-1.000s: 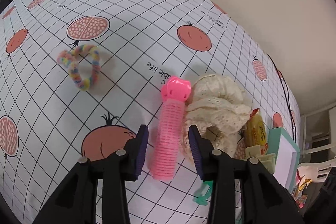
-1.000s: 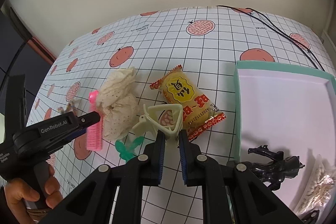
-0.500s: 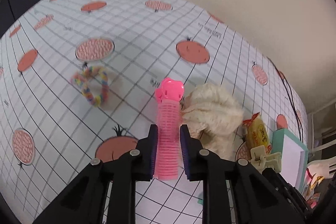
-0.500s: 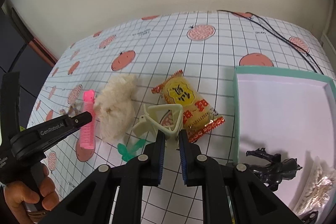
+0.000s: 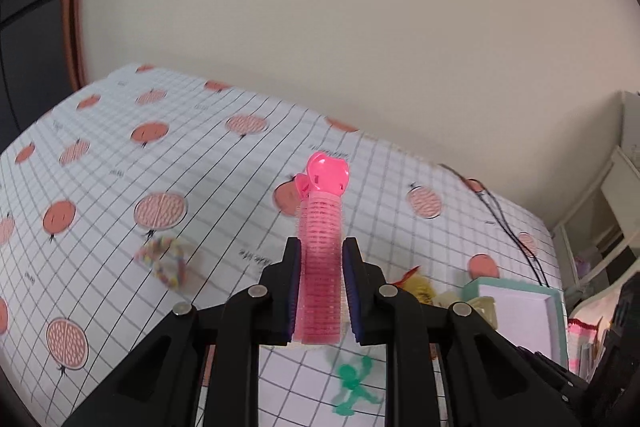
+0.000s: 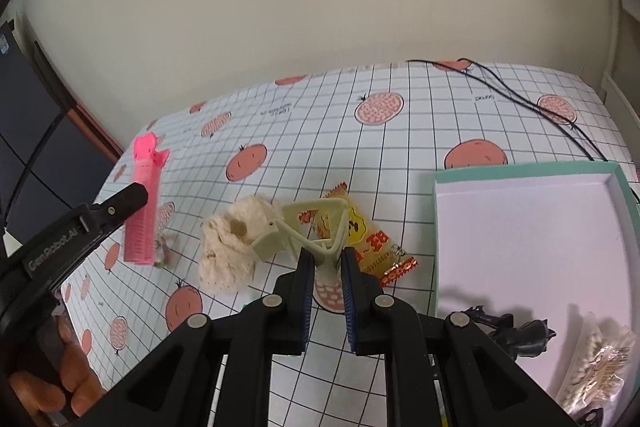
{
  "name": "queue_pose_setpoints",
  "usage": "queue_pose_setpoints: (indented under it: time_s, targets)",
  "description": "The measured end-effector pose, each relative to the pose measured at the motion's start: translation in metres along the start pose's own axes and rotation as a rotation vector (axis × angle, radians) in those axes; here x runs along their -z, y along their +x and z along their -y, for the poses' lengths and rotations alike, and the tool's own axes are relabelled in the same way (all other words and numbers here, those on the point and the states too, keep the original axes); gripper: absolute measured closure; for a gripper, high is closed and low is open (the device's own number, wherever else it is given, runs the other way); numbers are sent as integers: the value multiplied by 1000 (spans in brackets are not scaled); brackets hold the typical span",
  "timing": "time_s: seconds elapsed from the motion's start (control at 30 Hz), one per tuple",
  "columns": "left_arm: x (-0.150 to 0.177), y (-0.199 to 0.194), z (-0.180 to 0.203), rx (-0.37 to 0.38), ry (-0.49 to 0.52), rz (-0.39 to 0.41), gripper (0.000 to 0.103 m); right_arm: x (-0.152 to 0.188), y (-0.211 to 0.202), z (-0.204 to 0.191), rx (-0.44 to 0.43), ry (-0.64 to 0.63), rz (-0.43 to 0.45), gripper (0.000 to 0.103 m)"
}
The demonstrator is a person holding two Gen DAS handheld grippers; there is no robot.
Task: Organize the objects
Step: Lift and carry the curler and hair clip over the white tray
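In your left wrist view, your left gripper (image 5: 322,285) clamps the pink hair roller (image 5: 322,251), lifted clear of the tablecloth (image 5: 100,187). The rainbow hair tie (image 5: 166,262) and green figure (image 5: 354,385) are blurred; print on the cloth is unreadable.

In your right wrist view, your right gripper (image 6: 325,277) pinches the cream claw clip (image 6: 306,229), raised over the snack packet (image 6: 368,239) and lace scrunchie (image 6: 232,247). "GenRobot.AI" reads on the other tool. The teal box (image 6: 520,173) sits at the right edge, its contents cut off.
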State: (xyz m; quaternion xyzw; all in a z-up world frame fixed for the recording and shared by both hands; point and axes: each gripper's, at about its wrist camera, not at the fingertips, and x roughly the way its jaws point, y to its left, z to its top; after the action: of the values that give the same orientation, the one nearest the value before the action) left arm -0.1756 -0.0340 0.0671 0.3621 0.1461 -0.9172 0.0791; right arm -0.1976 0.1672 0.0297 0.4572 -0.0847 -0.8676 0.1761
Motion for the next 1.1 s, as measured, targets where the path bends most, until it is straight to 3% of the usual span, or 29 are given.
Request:
queue_pose_setpoints:
  time_s: [0.27,0.6,1.1]
  targets:
    - [7,-5,28,76,59,1,82,-2,-13,17,26,25,31,89]
    - [25,-2,74,180,124,-38,82,-1,-38,67,114,93,75,89]
    - [44,22,150,260,211,-103,82,7,-53,131,217,192,96,89]
